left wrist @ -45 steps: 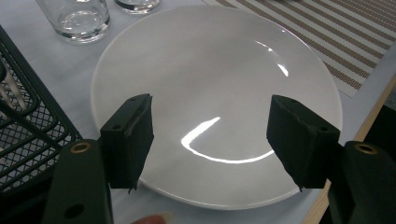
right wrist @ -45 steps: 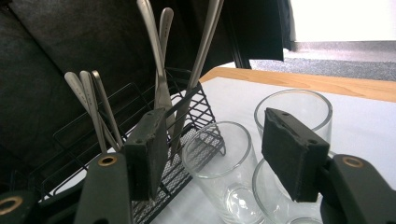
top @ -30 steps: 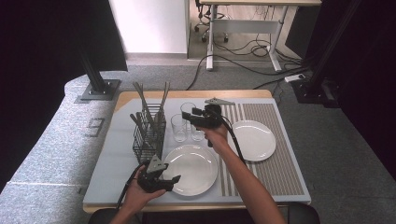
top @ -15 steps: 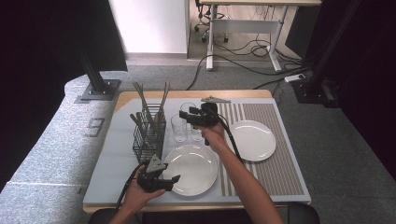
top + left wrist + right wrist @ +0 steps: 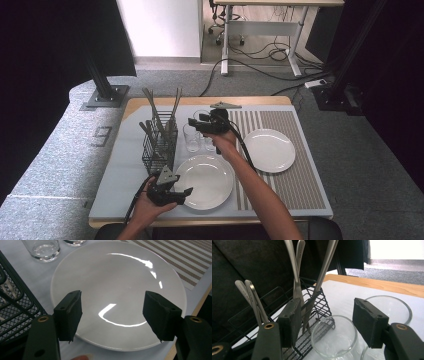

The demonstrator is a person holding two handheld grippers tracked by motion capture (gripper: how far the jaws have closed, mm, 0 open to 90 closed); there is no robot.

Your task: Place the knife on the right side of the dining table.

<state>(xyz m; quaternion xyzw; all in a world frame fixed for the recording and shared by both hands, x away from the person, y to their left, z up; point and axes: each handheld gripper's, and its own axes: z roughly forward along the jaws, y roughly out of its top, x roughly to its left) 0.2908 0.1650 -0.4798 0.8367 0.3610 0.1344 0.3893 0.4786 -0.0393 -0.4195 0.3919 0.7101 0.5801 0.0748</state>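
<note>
A white plate point(image 5: 205, 181) lies at the near middle of the grey mat. My left gripper point(image 5: 186, 192) hovers at its near-left rim, open, with nothing between its pads; its own view shows the plate point(image 5: 120, 287) under my left gripper point(image 5: 113, 312). My right gripper point(image 5: 193, 122) hangs open above two clear glasses point(image 5: 192, 138), pointing left at the black wire cutlery basket point(image 5: 159, 147). In its own view one glass point(image 5: 334, 341) stands below my right gripper point(image 5: 327, 320), untouched, and a second glass point(image 5: 393, 307) is at the right. Several steel utensils point(image 5: 295, 277) stand in the basket point(image 5: 312, 312).
A second white plate point(image 5: 269, 150) rests on the striped placemat point(image 5: 295, 185) at the right. A glass point(image 5: 46, 250) and the basket point(image 5: 15, 312) edge the left gripper view. The wooden table edge point(image 5: 210, 222) runs along the near side.
My right gripper has drifted a little to the left over the glasses, toward the basket. The left hand and the plates have stayed put.
</note>
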